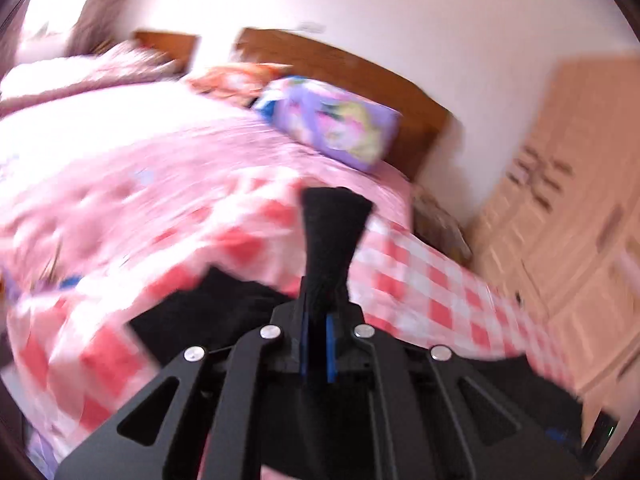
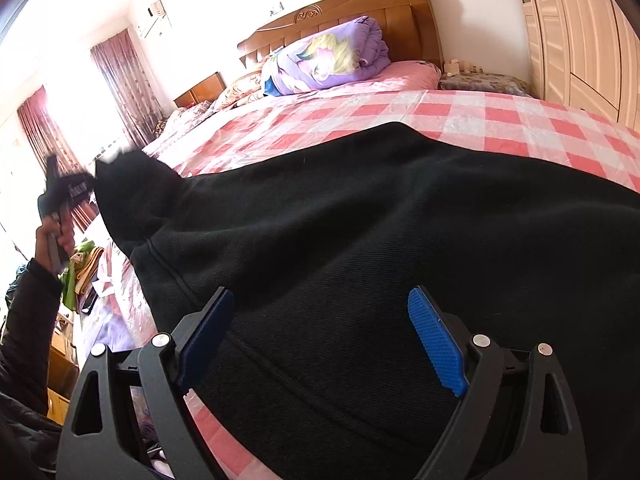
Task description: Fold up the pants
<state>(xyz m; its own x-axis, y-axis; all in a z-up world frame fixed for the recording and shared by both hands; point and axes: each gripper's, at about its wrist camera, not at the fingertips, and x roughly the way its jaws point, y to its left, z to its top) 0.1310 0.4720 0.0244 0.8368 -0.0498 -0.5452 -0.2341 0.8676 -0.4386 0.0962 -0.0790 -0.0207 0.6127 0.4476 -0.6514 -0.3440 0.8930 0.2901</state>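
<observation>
Black pants lie spread on the red and white checked bed cover. My left gripper is shut on a bunched end of the pants, which sticks up past the pads; the view is blurred. In the right wrist view the left gripper shows at far left, lifting that end of the pants off the bed. My right gripper is open, its blue pads either side of the near pants fabric, low over it.
A purple folded quilt lies near the wooden headboard. A wardrobe stands to the right. A bedside table with small items sits by the bed. Curtains hang at left.
</observation>
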